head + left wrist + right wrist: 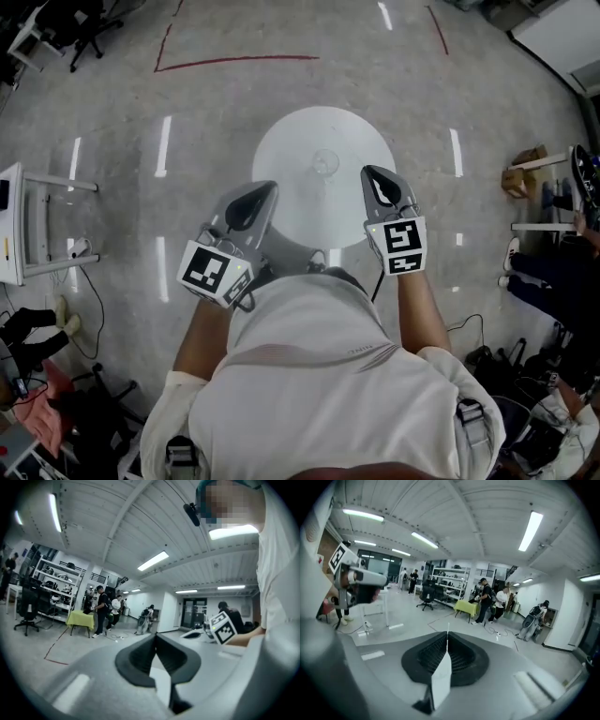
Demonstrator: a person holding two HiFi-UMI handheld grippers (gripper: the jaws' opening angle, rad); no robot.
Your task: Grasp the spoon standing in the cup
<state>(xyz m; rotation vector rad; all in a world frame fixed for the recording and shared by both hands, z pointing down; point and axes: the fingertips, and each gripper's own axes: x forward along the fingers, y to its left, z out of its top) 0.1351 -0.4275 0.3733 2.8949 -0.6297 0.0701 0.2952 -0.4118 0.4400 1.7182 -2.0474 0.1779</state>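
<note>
A small clear glass cup point(325, 163) stands near the middle of the round white table point(281, 150). It is too small and faint to make out a spoon in it. My left gripper point(270, 187) hangs over the table's near left edge, jaws shut on nothing. My right gripper point(367, 172) is over the near right part, just right of the cup, also shut and empty. In the left gripper view point(156, 635) and the right gripper view point(447, 635) the black pads meet at the tips. Both look out across the room and show no cup.
A white desk point(13, 225) stands at the left, with cables on the floor. Red tape point(234, 60) marks the floor beyond the table. Seated people and bags fill the right edge point(561, 267). Standing people point(101, 611) and a yellow-green table point(80, 618) lie farther off.
</note>
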